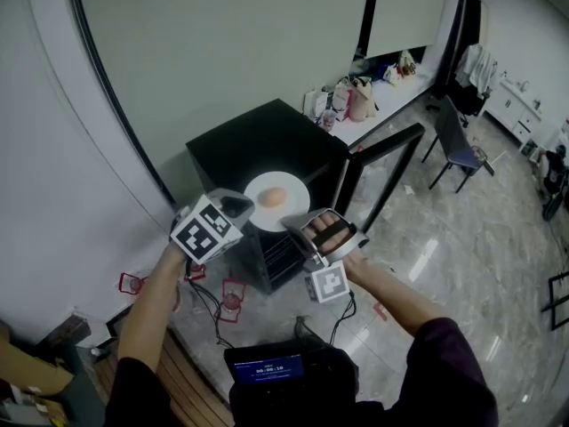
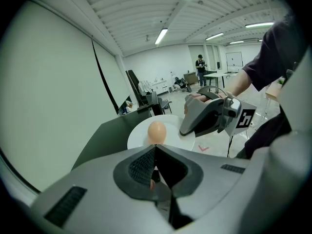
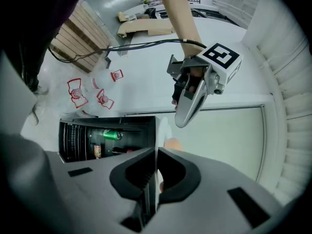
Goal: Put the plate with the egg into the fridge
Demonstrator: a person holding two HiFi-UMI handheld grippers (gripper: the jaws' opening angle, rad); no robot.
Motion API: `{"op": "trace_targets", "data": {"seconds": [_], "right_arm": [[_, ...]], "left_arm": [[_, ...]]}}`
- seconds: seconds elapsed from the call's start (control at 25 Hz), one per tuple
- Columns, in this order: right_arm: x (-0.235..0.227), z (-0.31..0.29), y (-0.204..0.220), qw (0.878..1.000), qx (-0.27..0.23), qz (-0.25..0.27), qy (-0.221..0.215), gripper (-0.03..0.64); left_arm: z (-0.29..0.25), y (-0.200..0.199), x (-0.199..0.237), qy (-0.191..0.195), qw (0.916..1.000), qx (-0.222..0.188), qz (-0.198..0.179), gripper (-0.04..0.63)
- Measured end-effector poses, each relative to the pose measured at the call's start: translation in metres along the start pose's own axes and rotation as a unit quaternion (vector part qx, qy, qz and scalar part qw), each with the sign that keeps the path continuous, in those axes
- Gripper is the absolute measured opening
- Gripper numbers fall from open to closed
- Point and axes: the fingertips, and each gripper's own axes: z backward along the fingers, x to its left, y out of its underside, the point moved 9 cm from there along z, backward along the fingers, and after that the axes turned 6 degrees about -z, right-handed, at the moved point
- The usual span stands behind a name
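No brand legible anywhere. The only print was the black-and-white square codes on each gripper's cube (image 1: 206, 229), plus pale digits on a small screen (image 1: 267, 369) well behind both grippers, too blurred to read w/ certainty. A green can (image 3: 111, 135) lay inside the fridge (image 1: 249, 145), left of the R gripper's jaws in its own view; label unreadable.

The plate (image 1: 295, 206) was white, round, about level and face up, btwn the two grippers and over the fridge's top front edge. Couldn't tell if it touched the fridge top. L gripper (image 1: 242, 208) was fully closed, jaws pinching the plate's near-left rim. R gripper (image 1: 288, 223) was closed too, clamped on the opposite rim; in its own view the plate ran edge-on straight out from the jaws.

The egg (image 1: 275, 197) lay on its side at approx plate centre, just beyond the L gripper's tips and clear of both grippers. Its long axis seemed to run roughly from the L gripper's side toward the far rim; hard to tell exactly.

The fridge door (image 1: 387, 142) stood open, out past the R gripper. Shelves (image 1: 277, 254) showed below the plate.
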Motion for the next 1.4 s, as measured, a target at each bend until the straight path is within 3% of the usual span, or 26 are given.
{"op": "trace_targets", "data": {"seconds": [0.4, 0.96, 1.4], "right_arm": [[0.007, 0.027, 0.026, 1.000, -0.016, 0.004, 0.006, 0.020], [0.043, 0.086, 0.090, 0.996, -0.082, 0.010, -0.031, 0.020], [0.065, 0.082, 0.082, 0.996, -0.087, -0.005, -0.030, 0.020]], "left_arm": [[-0.014, -0.031, -0.044, -0.031, 0.9992, -0.011, 0.020, 0.011], [-0.057, -0.072, -0.123, -0.110, 0.9893, 0.014, 0.096, 0.011], [-0.054, -0.050, -0.146, -0.148, 0.9792, 0.005, 0.139, 0.011]]}}
